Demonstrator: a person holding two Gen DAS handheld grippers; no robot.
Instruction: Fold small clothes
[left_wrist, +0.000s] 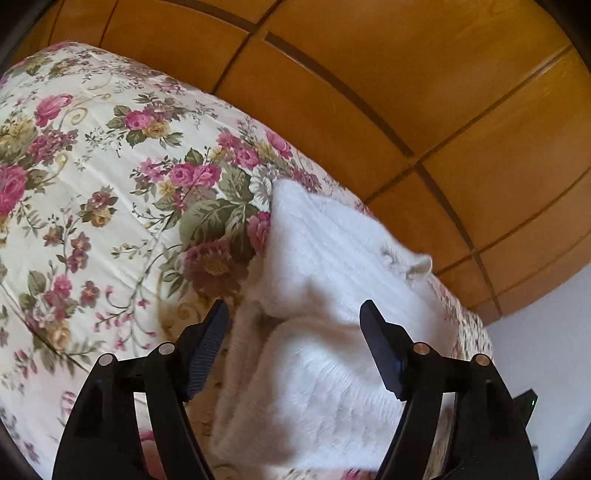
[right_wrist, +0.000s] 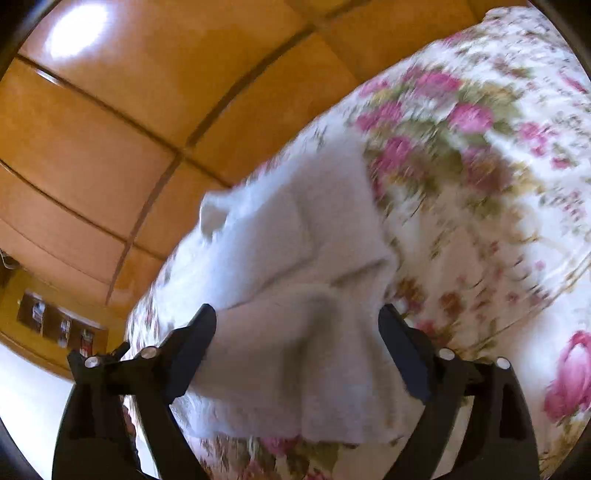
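Observation:
A white fluffy knitted garment (left_wrist: 325, 314) lies folded over itself on the floral bedspread (left_wrist: 92, 192), near the bed's far edge. My left gripper (left_wrist: 293, 314) hangs open above the garment's near left part, its dark fingers spread wide, nothing pinched between them. In the right wrist view the same white garment (right_wrist: 288, 280) fills the middle, a small flap sticking up at its far end. My right gripper (right_wrist: 297, 317) is open above the garment's near edge, the fingers standing apart on either side of the cloth below.
The flowered bedspread (right_wrist: 480, 184) covers the whole bed. Beyond the bed stands a wall of orange-brown wooden wardrobe doors (left_wrist: 406, 92). A low wooden shelf (right_wrist: 59, 325) with small items sits at the left. Pale floor (left_wrist: 546, 350) shows past the bed's edge.

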